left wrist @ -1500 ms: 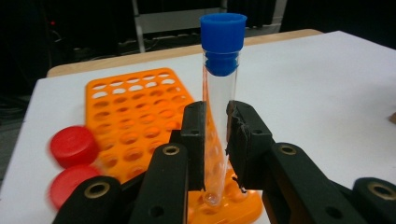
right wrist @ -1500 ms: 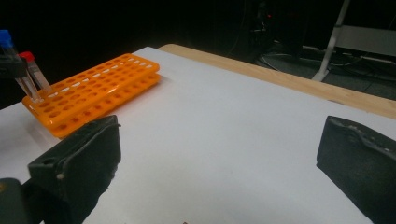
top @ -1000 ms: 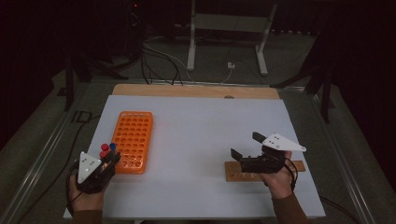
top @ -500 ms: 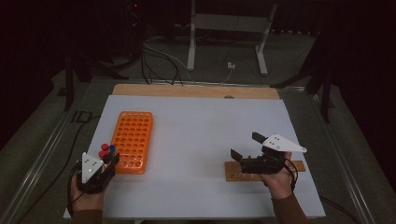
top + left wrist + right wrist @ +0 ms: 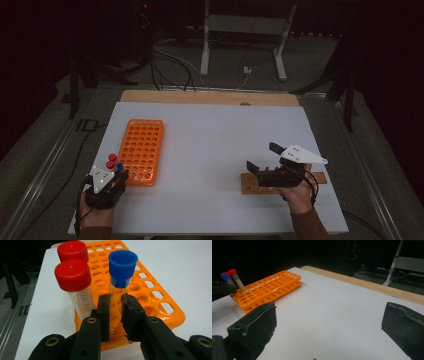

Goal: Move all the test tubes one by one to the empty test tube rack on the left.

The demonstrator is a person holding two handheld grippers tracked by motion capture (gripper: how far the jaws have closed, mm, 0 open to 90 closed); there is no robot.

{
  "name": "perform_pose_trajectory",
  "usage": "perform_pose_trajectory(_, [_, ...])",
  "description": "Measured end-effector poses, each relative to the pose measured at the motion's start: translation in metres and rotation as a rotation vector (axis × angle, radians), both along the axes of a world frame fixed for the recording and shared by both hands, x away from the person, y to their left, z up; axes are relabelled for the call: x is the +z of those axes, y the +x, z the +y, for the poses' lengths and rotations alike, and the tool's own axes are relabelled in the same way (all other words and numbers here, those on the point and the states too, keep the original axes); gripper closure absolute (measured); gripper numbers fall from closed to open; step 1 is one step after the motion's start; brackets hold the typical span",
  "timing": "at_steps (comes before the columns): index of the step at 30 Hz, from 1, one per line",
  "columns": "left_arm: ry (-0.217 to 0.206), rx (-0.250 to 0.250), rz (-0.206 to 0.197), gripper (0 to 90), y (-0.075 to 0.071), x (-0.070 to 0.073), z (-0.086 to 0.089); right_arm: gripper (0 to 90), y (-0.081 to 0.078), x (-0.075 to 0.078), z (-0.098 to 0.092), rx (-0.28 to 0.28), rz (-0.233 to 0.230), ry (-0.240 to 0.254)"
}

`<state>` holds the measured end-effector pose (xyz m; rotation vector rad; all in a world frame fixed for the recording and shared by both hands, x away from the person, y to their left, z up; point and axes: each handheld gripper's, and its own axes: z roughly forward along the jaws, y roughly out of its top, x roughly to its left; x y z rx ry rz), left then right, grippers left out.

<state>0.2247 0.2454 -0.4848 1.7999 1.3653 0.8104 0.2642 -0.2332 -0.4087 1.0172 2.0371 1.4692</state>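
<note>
- At the near left corner of the white tabletop (image 5: 215,150) we see our left gripper (image 5: 106,186); in the left gripper view its fingers (image 5: 103,312) pinch the clear plastic tube with the blue screw cap (image 5: 120,285), low on its body.
- That blue-capped tube stands upright in the near end of the orange plastic tube rack (image 5: 142,151), which lies flat on the left part of the tabletop.
- Just beside it, two clear tubes with red screw caps (image 5: 73,275) stand in the same end of the rack, apart from the fingers.
- To the right, our right gripper (image 5: 264,159) hovers over a flat wooden block (image 5: 250,184) near the front edge, its fingers spread wide with nothing between them.
</note>
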Motion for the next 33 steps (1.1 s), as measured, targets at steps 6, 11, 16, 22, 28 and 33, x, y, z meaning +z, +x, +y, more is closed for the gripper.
perform_pose_trajectory(6, [0.01,0.015,0.04,77.6,0.002,-0.004,-0.001,0.3,0.0,-0.001,0.001,0.005,0.004,0.0])
perform_pose_trajectory(11, [0.0,0.018,0.049,77.3,0.003,-0.004,-0.001,0.3,0.0,-0.001,0.001,0.008,0.003,-0.001])
perform_pose_trajectory(16, [-0.006,0.007,0.022,64.9,-0.001,0.0,-0.004,0.3,0.0,0.0,-0.001,0.006,-0.001,-0.004])
perform_pose_trajectory(22, [-0.012,0.011,-0.033,56.0,-0.007,0.011,-0.009,0.3,0.001,0.0,-0.003,0.001,0.0,-0.004])
perform_pose_trajectory(28, [0.019,0.013,-0.099,51.9,-0.014,0.025,-0.013,0.3,0.001,0.0,-0.009,-0.008,0.005,-0.015])
perform_pose_trajectory(33, [-0.006,-0.009,-0.14,49.6,-0.015,0.037,-0.016,0.4,0.002,-0.001,-0.02,-0.028,0.024,-0.018])
